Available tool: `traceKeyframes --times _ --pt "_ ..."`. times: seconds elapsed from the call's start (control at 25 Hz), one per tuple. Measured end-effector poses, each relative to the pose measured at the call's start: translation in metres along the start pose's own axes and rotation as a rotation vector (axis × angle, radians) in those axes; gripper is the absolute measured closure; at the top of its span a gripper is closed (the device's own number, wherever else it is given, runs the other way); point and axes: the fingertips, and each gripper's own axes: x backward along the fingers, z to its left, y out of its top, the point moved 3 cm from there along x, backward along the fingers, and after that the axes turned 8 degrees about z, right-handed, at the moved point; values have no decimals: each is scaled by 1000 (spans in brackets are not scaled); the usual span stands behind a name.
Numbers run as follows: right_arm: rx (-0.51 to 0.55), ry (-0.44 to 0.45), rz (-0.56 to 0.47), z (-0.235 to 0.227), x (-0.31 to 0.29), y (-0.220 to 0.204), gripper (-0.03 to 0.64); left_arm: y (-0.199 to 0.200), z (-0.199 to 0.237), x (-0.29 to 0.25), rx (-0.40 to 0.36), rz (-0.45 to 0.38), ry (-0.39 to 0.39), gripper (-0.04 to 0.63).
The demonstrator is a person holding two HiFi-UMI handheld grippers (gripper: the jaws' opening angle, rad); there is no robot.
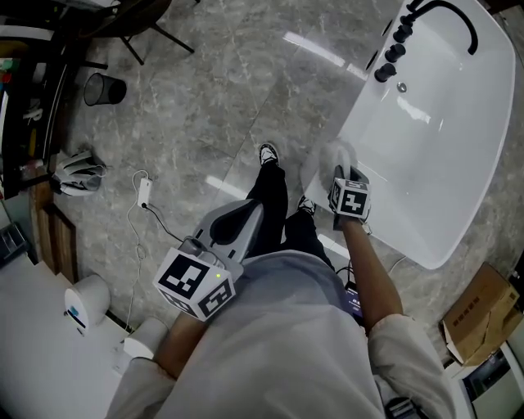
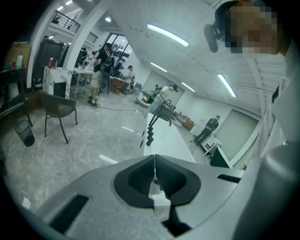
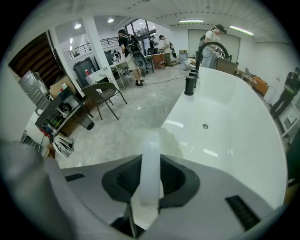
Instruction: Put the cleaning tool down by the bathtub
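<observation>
My right gripper (image 1: pixel 342 175) is shut on the cleaning tool (image 1: pixel 331 158), a translucent white handle with a pale, fuzzy head. I hold it over the floor right beside the near rim of the white bathtub (image 1: pixel 442 123). In the right gripper view the handle (image 3: pixel 151 161) stands upright between the pads of the right gripper (image 3: pixel 151 177), with the bathtub (image 3: pixel 225 122) just to the right. My left gripper (image 1: pixel 248 214) hangs in front of the person's legs. In its own view the left gripper (image 2: pixel 154 174) has its jaws together with nothing between them.
A black faucet (image 1: pixel 446 20) and knobs sit at the tub's far end. On the floor lie a mesh bin (image 1: pixel 104 88), a power strip with cable (image 1: pixel 145 192), shoes (image 1: pixel 78 172) and a cardboard box (image 1: pixel 479 315). A chair (image 3: pixel 105 96) and people stand further off.
</observation>
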Motion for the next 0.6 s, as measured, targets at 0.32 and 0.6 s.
traceKeyframes --times 0.32,0.6 --pt "5 1 13 6 -10 -1 534 1 15 6 41 2 6 586" --pt "1 22 44 6 -13 -2 529 1 15 5 33 5 -9 586"
